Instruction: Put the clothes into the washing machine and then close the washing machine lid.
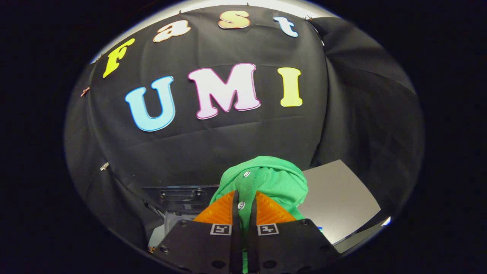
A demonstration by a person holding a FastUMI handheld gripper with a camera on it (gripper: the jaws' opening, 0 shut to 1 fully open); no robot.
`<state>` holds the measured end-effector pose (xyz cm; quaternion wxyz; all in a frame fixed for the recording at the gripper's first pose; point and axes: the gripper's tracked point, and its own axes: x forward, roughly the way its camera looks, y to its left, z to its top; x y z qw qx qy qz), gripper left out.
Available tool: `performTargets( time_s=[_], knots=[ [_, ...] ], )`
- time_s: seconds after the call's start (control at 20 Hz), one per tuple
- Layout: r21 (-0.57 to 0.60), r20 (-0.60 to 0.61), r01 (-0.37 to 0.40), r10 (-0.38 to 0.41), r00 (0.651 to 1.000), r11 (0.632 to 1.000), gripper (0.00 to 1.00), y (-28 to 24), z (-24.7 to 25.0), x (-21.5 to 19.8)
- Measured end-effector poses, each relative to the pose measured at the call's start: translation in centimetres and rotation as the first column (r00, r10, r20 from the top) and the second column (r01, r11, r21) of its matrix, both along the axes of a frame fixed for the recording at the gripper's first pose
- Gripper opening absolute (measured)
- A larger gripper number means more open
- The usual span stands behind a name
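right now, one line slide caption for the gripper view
Gripper shut on a green buttoned garment, lifted before the black booth wall.

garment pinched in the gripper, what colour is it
Bright green garment with pale buttons, held between the gripper fingers; gripper view.

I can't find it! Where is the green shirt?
The claw is shut on the green shirt, which bunches just ahead, before the grey panel.

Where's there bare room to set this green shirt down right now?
The gripper is shut on the green shirt, which bunches up just ahead of the jaws. Free patch: the flat grey panel to the right, beside the black cloth wall. Crowded: the dark hardware left of the shirt.
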<state>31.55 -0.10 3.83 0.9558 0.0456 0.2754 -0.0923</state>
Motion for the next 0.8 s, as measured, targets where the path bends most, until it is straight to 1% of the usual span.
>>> performTargets(
  time_s=[0.15,0.4,0.6,0.8],
  knots=[
    [-0.015,0.020,-0.043,0.043,0.999,0.999,0.10,4.5,0.1,-0.4],
    [0.014,0.027,-0.090,0.090,0.996,0.996,0.10,11.5,-3.5,-1.0],
    [0.041,0.024,-0.087,0.086,0.996,0.995,0.10,14.5,-7.8,-1.4],
    [0.049,0.015,-0.081,0.080,0.997,0.996,0.10,16.0,-13.0,-1.0]
  ],
)
